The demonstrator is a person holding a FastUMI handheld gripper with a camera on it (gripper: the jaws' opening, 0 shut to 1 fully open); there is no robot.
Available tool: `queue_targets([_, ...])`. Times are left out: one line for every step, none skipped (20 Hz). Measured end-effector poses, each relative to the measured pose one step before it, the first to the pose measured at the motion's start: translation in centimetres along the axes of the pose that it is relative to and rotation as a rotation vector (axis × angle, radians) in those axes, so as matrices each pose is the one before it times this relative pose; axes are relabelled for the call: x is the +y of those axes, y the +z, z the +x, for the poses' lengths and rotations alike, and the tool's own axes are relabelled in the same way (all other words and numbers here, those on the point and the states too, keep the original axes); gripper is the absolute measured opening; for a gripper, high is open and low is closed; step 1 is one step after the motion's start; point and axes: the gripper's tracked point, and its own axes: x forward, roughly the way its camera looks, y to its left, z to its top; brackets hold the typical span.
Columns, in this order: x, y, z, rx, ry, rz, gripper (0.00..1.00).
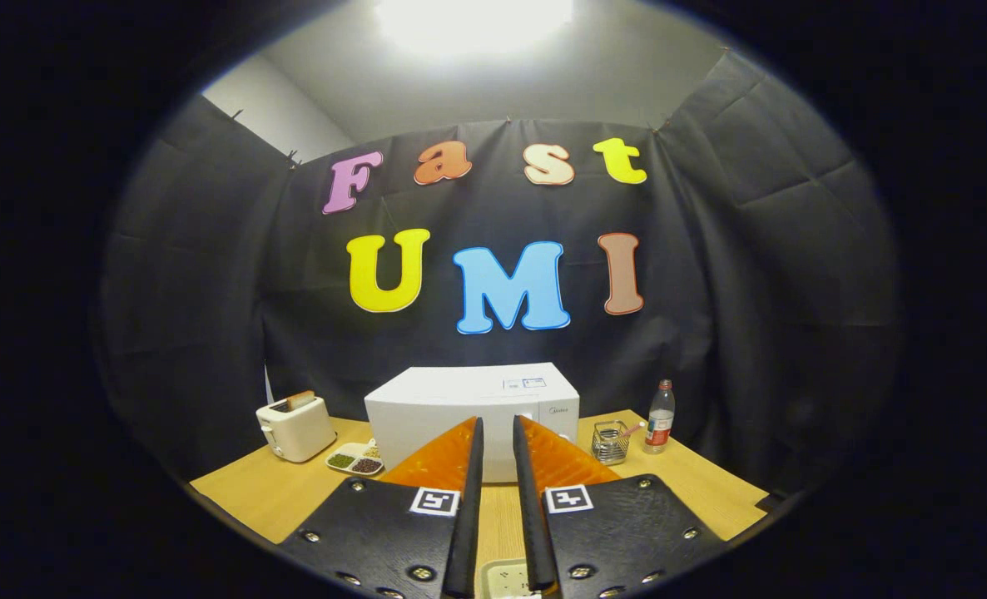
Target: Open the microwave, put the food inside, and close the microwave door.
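Observation:
A white microwave [452, 398] stands at the back of the wooden table [252, 491] with its door closed, facing me. To its left, on the table, lies a small divided plate [354, 459] with green and dark food in its sections. My gripper [498, 423] is held back from the table and points at the microwave's front. Its fingers stand nearly together, with a narrow slit between them and nothing in it. Their tips cover the lower middle of the microwave's door.
A cream toaster [295, 427] with a slice of bread in it sits left of the plate. Right of the microwave are a wire basket [611, 441] and a plastic bottle [661, 416]. A white flat object [506, 580] lies below the fingers.

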Motion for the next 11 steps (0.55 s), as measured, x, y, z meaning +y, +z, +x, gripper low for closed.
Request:
queue_targets([0.228, 0.030, -0.422, 0.00113, 0.00696, 0.01179, 0.28])
queue_targets([0.156, 0.013, -0.441, 0.00295, 0.00515, 0.00901, 0.46])
queue_targets([-0.228, -0.204, -0.377, 0.00216, -0.00984, 0.00246, 0.64])
queue_targets([-0.379, -0.236, -0.219, 0.00313, -0.01802, -0.00663, 0.81])
queue_targets([-0.438, -0.104, -0.390, -0.00074, -0.01737, -0.00722, 0.99])
queue_targets([0.000, 0.005, -0.301, -0.00231, -0.00310, -0.00858, 0.99])
queue_targets([0.111, -0.024, -0.280, -0.00325, 0.00245, -0.00728, 0.99])
queue_targets([0.027, 0.208, -0.190, -0.00822, 0.00339, -0.00930, 0.99])
queue_targets([-0.242, 0.188, -0.076, -0.00704, -0.00214, -0.01060, 0.99])
queue_targets([-0.204, 0.310, -0.127, -0.00856, -0.00449, -0.00403, 0.99])
queue_targets([-0.091, 0.246, -0.042, -0.00626, -0.00041, 0.00093, 0.99])
